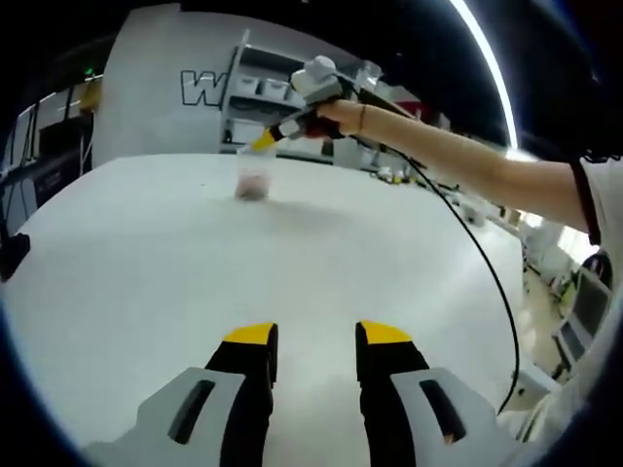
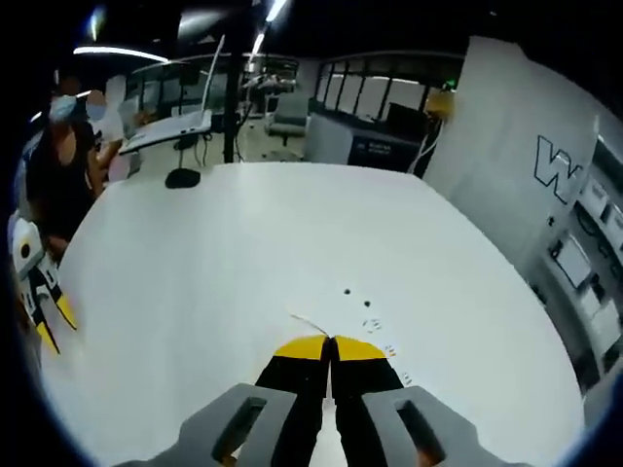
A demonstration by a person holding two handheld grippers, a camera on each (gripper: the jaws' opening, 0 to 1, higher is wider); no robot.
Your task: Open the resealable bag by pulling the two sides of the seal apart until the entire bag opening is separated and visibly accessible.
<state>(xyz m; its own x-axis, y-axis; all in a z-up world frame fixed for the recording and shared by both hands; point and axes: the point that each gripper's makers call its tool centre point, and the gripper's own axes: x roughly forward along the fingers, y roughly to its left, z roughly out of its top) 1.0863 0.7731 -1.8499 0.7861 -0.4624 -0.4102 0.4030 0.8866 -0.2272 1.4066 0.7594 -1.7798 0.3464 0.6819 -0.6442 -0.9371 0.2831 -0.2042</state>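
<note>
A small clear resealable bag point(image 1: 251, 177) with pinkish contents at its bottom hangs upright far across the white table point(image 1: 146, 263). Its base is at or just above the tabletop. In the left gripper view a person's hand holds my right gripper point(image 1: 263, 142) at the bag's top edge. The right gripper view shows that gripper point(image 2: 331, 346) shut, with a thin sliver of clear plastic point(image 2: 304, 322) sticking out beside its yellow tips. My left gripper point(image 1: 316, 348) stands open and empty over the near table, well short of the bag. It also appears at the left edge as the left gripper point(image 2: 51, 321).
A black cable point(image 1: 477, 253) trails from the right gripper across the table. Shelving point(image 1: 263, 97) and a wall with a large W stand behind the bag. A black object point(image 2: 181, 178) sits at the table's far edge, and a person point(image 2: 58, 165) stands beside it.
</note>
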